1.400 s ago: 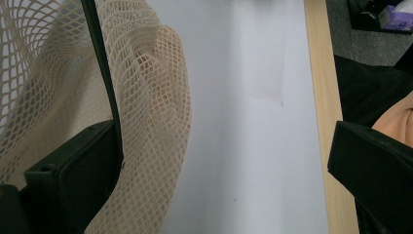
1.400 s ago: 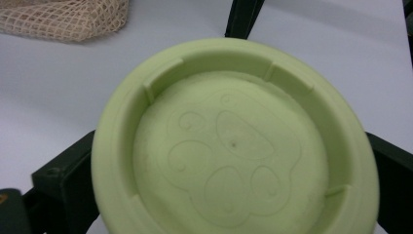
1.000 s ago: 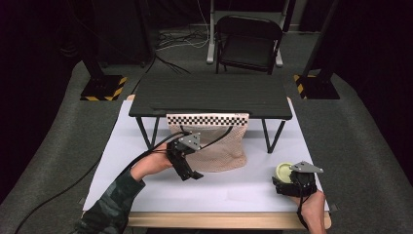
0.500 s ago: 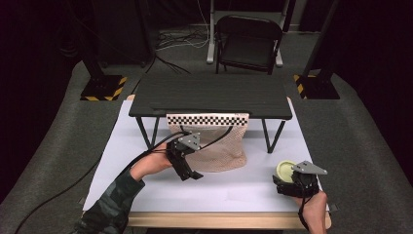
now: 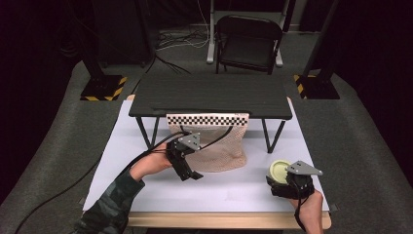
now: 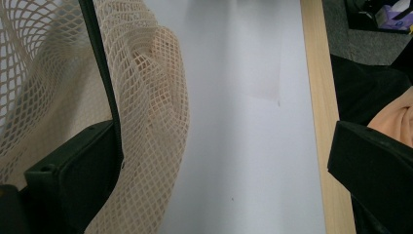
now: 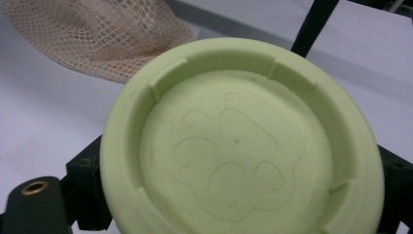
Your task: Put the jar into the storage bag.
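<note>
My right gripper [image 5: 281, 176] pinches one pale green lid [image 7: 241, 141] near the table's right edge. My left gripper [image 5: 187, 168], jaws spread, hooks one mesh bag [image 5: 219, 148]; its contents seem nil.

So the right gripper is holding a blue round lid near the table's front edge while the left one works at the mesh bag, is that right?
Not quite: the round lid is pale green, not blue, as the right gripper view shows. The rest stands: the right gripper holds it near the table's front edge, and the left gripper is at the mesh bag.
</note>
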`<state>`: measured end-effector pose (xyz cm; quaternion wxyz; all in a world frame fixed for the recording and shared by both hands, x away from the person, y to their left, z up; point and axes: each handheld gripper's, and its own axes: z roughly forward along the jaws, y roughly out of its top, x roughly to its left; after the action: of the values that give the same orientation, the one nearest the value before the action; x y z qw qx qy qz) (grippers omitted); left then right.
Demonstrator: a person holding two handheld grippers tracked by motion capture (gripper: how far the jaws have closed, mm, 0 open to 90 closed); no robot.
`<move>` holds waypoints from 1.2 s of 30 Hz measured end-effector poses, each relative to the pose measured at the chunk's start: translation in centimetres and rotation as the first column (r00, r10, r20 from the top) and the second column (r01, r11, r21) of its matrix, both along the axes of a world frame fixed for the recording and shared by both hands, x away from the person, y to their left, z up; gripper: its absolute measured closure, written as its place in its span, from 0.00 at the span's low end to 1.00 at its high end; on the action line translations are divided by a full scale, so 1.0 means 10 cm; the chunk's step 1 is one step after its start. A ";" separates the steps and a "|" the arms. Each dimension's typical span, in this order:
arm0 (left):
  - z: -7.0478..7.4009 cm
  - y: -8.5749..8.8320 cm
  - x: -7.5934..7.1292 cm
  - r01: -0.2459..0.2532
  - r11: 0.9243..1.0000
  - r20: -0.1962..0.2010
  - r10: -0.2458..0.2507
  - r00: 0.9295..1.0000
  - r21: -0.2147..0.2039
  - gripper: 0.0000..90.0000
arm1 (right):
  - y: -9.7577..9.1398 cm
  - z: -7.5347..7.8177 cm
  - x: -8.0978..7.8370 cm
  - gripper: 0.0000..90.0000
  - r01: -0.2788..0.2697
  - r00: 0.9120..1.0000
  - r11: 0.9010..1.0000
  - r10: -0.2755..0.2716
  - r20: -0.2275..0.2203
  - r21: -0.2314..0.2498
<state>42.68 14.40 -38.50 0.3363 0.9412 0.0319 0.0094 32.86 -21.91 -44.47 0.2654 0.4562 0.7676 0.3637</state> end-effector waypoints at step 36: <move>0.00 0.00 0.00 0.005 1.000 0.002 -0.005 1.000 0.002 0.00 | 0.45 0.20 0.06 0.12 -0.134 0.991 0.991 0.134 0.022 -0.002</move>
<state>42.64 14.41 -38.47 0.3356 0.9415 0.0293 0.0095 33.44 -17.41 -42.51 0.2489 0.3993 0.7936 0.3857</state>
